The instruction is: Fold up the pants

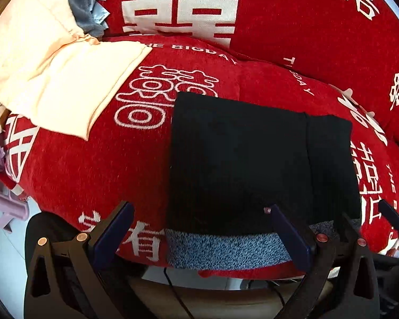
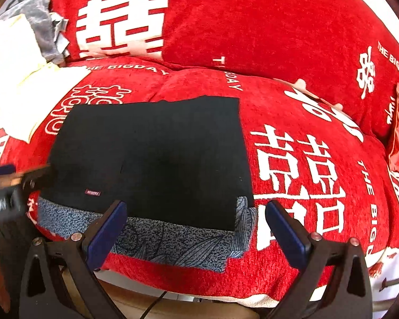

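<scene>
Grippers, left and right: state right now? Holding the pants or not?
Left gripper: open, holding nothing, fingers over the near edge of the black pants.
Right gripper: open, holding nothing.

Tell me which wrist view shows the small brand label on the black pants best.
The right wrist view: the label sits near the front edge of the folded black pants. The left wrist view shows the pants, but no label is visible there.

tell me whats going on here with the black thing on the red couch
A person with a gripper in each hand is folding black pants on a red sofa cushion. The pants lie flat in a neat rectangle on a blue-grey patterned cloth. The left gripper and right gripper are both open at the pants' near edge, gripping nothing. A peach garment lies off to the left.
</scene>
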Available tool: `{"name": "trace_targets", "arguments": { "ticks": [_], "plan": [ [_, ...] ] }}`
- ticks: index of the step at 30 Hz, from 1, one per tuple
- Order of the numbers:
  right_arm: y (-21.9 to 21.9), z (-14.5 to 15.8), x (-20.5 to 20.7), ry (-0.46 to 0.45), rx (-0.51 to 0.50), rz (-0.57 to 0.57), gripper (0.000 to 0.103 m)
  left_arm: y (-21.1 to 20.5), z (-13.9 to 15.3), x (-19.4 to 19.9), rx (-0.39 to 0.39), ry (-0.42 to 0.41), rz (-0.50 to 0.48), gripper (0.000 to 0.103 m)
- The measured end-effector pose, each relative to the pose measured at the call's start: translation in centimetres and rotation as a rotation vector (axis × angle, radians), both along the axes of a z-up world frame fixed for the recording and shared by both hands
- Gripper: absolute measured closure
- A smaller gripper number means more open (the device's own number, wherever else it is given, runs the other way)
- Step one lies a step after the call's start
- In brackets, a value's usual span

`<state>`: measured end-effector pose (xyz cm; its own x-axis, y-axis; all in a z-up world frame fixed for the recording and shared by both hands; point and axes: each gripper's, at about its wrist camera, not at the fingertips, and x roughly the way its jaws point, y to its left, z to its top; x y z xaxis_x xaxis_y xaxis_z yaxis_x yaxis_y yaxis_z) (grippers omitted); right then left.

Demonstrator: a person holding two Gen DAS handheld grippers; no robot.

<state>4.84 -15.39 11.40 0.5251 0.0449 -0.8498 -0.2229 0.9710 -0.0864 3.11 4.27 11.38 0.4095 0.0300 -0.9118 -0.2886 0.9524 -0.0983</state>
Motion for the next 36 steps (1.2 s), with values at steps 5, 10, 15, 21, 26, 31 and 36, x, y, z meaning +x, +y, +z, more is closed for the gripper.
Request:
{"name": "trace_targets", "arguments": {
  "ticks": [5,10,15,21,26,31,36],
  "plan": [
    [0.2,0.2,-0.2,-0.017,-0.008,-0.021,0.0,-0.6,-0.4,0.2,0.047,0.073,-0.013,0.0],
    [0.7,0.6,-0.6,-0.041,-0.031,-0.017,0.0,-0.1,-0.1,-0.1,0.035,0.047,-0.01,0.0],
    [0.9,0.5,-0.6,-0.038,-0.033,-0.018,0.0,0.6,-0.2,-0.1,0.031,0.037,0.015,0.0],
    [0.7,0.1,-0.4,-0.028,-0.027,-0.02,0.0,-0.8,0.2,-0.5,0.133,0.001,0.001,0.0],
    [0.6,-0.4,-0.3,-0.014,-0.024,-0.025,0.0,-1.5,-0.1,-0.6,0.135,0.001,-0.034,0.0],
    [0.1,-0.7,-0.1,-0.005,-0.019,-0.033,0.0,-1.8,-0.4,-0.5,0.129,0.008,-0.043,0.0],
    [0.1,-0.9,0.0,-0.001,-0.027,-0.029,0.0,-1.9,-0.4,-0.5,0.133,-0.002,-0.046,0.0]
  ]
}}
